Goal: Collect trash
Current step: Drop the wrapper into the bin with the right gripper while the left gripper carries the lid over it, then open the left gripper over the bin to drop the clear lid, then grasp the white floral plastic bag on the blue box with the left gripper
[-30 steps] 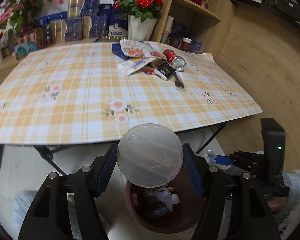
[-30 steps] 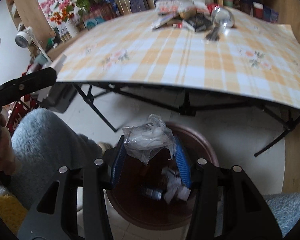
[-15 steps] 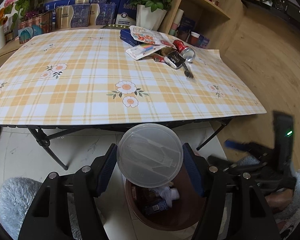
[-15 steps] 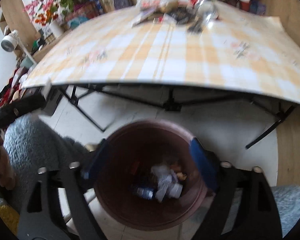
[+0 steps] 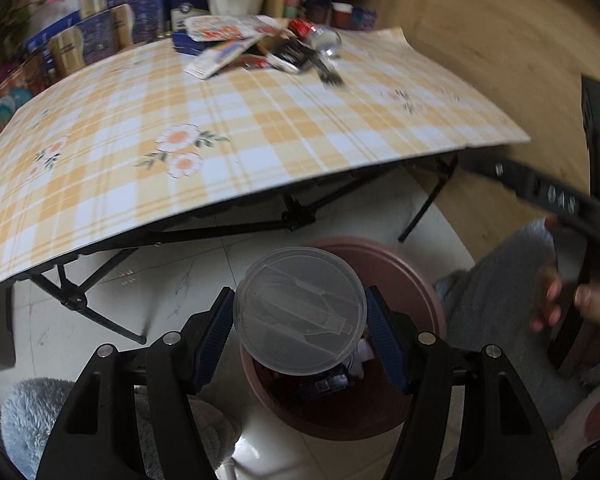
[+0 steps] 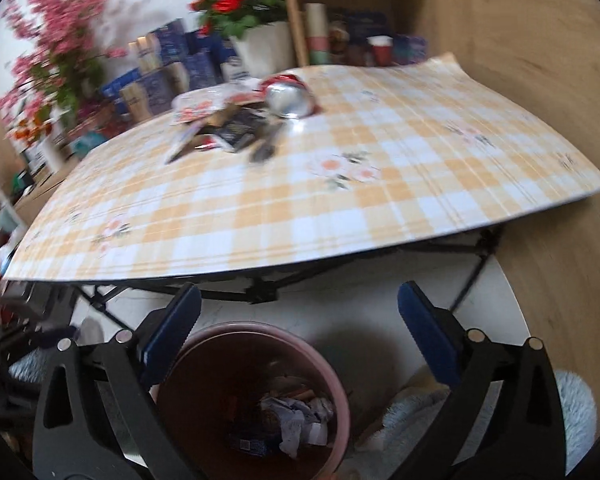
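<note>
Left tool (image 5: 300, 334) grips a clear lid (image 5: 300, 310) above the bin (image 5: 420, 276); right tool (image 6: 298, 328) has just opened wide, empty

Both wrist cams look down, sharing bin (image 5: 416, 280) & table (image 6: 340, 208).

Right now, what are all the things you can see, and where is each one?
Clear lid: one, see-through, held over the bin.
Bin: one, brown-pink, on the floor before the table, scraps inside.
Table: one, yellow check cloth with flowers.
Can: one, red and silver, lying on the table's far side.
Wrappers: a small pile, mixed colours, beside the can; too blurred to count.
Flower pot: one, white, red blooms, behind the table.
Pink flowers: one bunch, far left.
Boxes: several, blue and gold, behind the table.
Left claw: shut on the lid.
Right claw: wide open, empty, above the bin.
</note>
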`<state>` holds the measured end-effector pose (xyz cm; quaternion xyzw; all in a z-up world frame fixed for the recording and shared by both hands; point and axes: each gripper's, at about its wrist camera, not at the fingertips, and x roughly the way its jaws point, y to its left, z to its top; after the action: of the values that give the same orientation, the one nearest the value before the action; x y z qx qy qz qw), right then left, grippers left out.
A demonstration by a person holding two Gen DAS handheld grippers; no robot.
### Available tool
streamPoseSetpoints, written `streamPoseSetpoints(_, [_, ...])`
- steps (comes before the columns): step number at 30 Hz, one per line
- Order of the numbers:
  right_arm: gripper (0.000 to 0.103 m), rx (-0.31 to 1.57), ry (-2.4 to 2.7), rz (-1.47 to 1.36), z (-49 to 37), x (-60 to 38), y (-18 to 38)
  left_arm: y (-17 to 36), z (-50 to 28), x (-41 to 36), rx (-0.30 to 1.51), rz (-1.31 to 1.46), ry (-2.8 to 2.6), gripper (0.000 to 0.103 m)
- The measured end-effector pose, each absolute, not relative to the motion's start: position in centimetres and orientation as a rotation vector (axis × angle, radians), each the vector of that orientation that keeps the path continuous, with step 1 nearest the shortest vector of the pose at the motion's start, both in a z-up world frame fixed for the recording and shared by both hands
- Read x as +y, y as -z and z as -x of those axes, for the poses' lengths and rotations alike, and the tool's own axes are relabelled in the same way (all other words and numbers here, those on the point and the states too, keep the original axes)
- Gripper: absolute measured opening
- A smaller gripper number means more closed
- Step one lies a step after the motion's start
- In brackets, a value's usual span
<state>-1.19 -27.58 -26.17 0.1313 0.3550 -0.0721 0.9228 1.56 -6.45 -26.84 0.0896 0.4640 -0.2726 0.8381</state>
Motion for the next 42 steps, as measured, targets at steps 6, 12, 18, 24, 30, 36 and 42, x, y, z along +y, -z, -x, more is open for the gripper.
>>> streamPoseSetpoints(6, [0.097,0.734,0.167,-0.31,1.4,-28.3,26.7,27.7,-1.5,-7.2,1.007,-0.226,0.588,0.064])
streamPoseSetpoints(12, [0.097,0.738,0.162,-0.314,1.4,-28.3,26.8,27.6,-1.4,-7.4,1.005,-0.222,0.613,0.071])
streamPoseSetpoints(18, [0.097,0.745,0.124,-0.364,1.1,-28.5,26.9,27.0,-1.6,-7.0,0.966,-0.214,0.566,0.092])
streamPoseSetpoints(24, [0.097,0.753,0.117,-0.378,1.0,-28.4,27.1,26.8,-2.7,-5.6,0.971,-0.138,0.496,0.095])
streamPoseSetpoints(30, [0.097,0.772,0.129,-0.352,0.7,-27.9,27.3,25.8,-3.2,-3.7,0.937,-0.059,0.405,0.097])
streamPoseSetpoints(36, [0.097,0.75,0.095,-0.359,0.9,-27.9,26.7,21.8,-3.4,-0.9,0.772,0.02,0.349,0.097])
streamPoseSetpoints(42, [0.097,0.748,0.064,-0.373,-0.7,-28.8,25.3,17.7,-7.0,0.4,0.687,0.043,0.345,0.097])
